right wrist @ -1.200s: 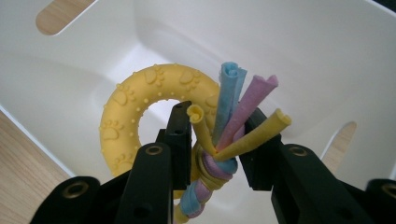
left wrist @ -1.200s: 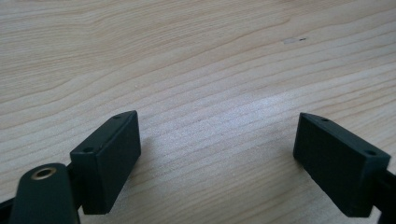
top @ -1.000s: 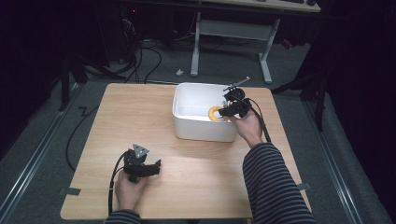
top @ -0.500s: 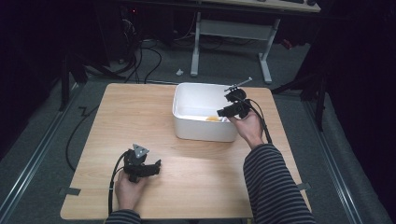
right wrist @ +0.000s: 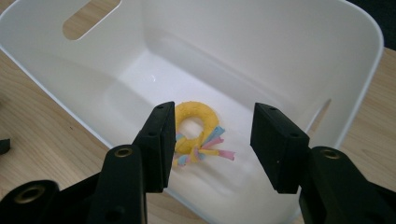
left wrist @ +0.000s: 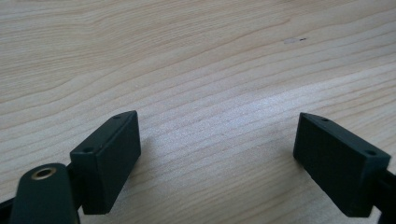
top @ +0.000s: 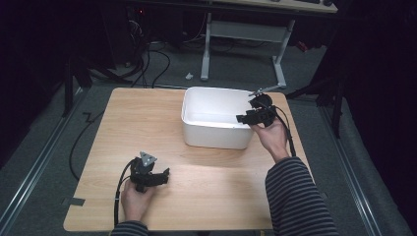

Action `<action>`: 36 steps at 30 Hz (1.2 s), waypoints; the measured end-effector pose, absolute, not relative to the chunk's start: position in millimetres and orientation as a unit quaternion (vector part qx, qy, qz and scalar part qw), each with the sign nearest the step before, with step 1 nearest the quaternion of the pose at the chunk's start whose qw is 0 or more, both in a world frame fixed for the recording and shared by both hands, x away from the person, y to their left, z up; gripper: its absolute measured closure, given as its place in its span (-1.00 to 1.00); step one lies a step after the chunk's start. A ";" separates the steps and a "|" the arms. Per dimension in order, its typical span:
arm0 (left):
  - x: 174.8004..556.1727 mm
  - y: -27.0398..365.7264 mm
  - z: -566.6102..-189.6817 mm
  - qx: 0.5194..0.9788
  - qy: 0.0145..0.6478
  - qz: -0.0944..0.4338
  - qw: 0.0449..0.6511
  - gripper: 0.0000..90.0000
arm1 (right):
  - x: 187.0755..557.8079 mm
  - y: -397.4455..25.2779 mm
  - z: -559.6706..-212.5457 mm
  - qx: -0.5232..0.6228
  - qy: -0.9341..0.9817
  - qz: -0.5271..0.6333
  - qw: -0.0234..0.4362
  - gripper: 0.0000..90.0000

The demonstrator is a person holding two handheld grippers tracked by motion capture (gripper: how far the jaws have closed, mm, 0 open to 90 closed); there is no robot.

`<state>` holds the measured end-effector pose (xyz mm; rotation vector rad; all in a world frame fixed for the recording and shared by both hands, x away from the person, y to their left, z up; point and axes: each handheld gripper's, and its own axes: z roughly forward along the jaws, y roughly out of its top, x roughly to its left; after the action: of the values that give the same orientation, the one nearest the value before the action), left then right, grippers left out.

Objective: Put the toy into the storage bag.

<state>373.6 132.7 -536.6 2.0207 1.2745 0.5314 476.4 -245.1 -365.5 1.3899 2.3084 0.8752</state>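
Nearest the person, the left gripper (top: 156,177) rests low over the bare wooden table (top: 147,128), its jaws spread wide with only wood grain between them. Farther on, the right gripper (top: 244,118) hangs over the near right rim of the white bin (top: 216,139), jaws released and holding nothing. Below and just beyond them, a yellow ring toy (right wrist: 196,130) with coloured tassels lies on the bin's floor. Past the table, cables (top: 162,59) trail over grey floor (top: 236,69) beneath a desk frame (top: 246,29); the room is dark.
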 end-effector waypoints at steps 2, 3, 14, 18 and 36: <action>373.6 132.6 -536.6 0.776 0.490 0.204 0.340 -0.66 | 473.3 -251.5 -364.0 0.487 0.801 0.313 0.154 0.12; 373.6 132.6 -536.6 0.776 0.490 0.204 0.340 -0.66 | 471.3 -254.5 -363.2 0.489 0.798 0.316 0.154 0.12; 373.6 132.6 -536.6 0.776 0.490 0.205 0.340 -0.66 | 452.9 -284.6 -357.2 0.499 0.782 0.336 0.163 0.08; 373.6 132.6 -536.6 0.776 0.490 0.204 0.340 -0.66 | 446.7 -292.2 -355.1 0.500 0.778 0.340 0.172 0.08; 373.6 132.5 -536.6 0.776 0.490 0.205 0.340 -0.67 | 404.4 -314.6 -348.6 0.491 0.766 0.370 0.186 0.07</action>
<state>373.6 132.5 -536.6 2.0209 1.2754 0.5337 404.4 -314.6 -348.6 1.3816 2.1584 1.0434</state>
